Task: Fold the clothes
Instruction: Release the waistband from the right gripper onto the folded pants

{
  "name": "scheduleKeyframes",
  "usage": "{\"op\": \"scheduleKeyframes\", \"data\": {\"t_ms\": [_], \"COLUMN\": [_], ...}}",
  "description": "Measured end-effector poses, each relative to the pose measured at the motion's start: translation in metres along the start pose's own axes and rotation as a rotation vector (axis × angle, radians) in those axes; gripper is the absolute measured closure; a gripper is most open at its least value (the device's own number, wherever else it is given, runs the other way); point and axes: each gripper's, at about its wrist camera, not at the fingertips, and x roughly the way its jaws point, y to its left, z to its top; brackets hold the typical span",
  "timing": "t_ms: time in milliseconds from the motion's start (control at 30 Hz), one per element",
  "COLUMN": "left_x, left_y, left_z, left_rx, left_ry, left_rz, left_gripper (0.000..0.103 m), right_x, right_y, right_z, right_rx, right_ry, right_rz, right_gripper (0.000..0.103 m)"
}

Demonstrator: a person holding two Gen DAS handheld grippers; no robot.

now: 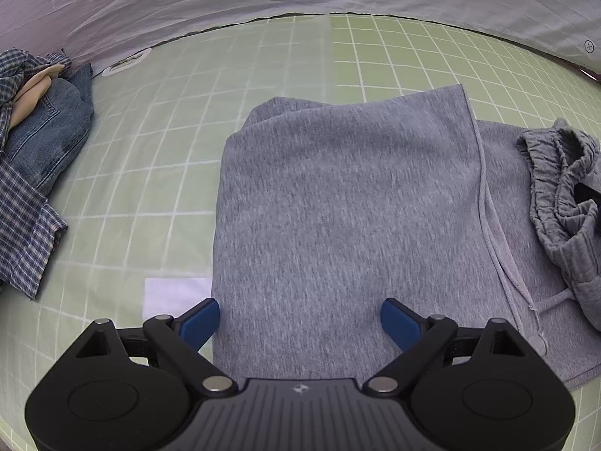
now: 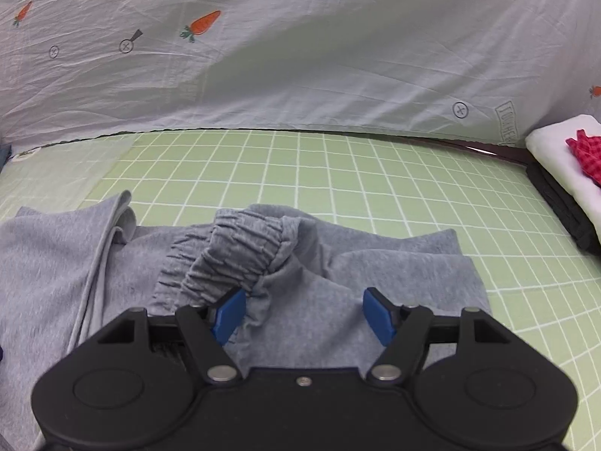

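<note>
**Grey sweatpants half folded, both hand-held grippers released above them**

The green gridded table (image 1: 157, 173) fills both views, backed by a pale sheet printed with carrots (image 2: 300, 67). On it lie the grey sweatpants (image 1: 338, 195), the largest thing in reach: a smooth folded panel running away from the left hand-held gripper (image 1: 299, 323), its long axis pointing toward the far edge of the table. To the right of that panel sits the bunched elastic waistband (image 2: 240, 251), with the drawstring (image 1: 488, 218) trailing along the panel's edge.

The left hand-held gripper is spread wide and holds nothing; it hangs over the near hem. The right hand-held gripper (image 2: 304, 315) is likewise released, its left finger touching or just beside the crumpled waistband, so the right hand is the nearer to it.

Judging by this, the rumpled waistband end wants flattening or folding over next. Open table lies beyond and to the right. A pile of denim and plaid clothes (image 1: 33, 158) sits well apart on the left; a folded stack (image 2: 563, 173) occupies the far right corner.
</note>
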Motion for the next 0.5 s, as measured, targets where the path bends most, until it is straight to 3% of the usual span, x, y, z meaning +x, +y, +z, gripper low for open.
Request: {"op": "scheduleKeyframes", "data": {"t_ms": [267,400,500], "left_x": [0.001,-0.001,-0.002], "left_y": [0.007,0.016,0.025], "left_z": [0.0,-0.001,-0.001], "left_rx": [0.01,-0.017,-0.05], "left_ry": [-0.006,-0.015,-0.014], "left_rz": [-0.02,-0.021,-0.019], "left_gripper": [0.01,0.01,0.01], "right_x": [-0.013,-0.023,-0.03], "right_y": [0.052,0.042,0.032], "right_z": [-0.018,-0.014,-0.011], "right_rx": [-0.157,-0.114,-0.067], "right_ry": [0.034,0.028,0.022], "right_rz": [0.12,0.099,0.077], "right_gripper": [0.033,0.03,0.023]}}
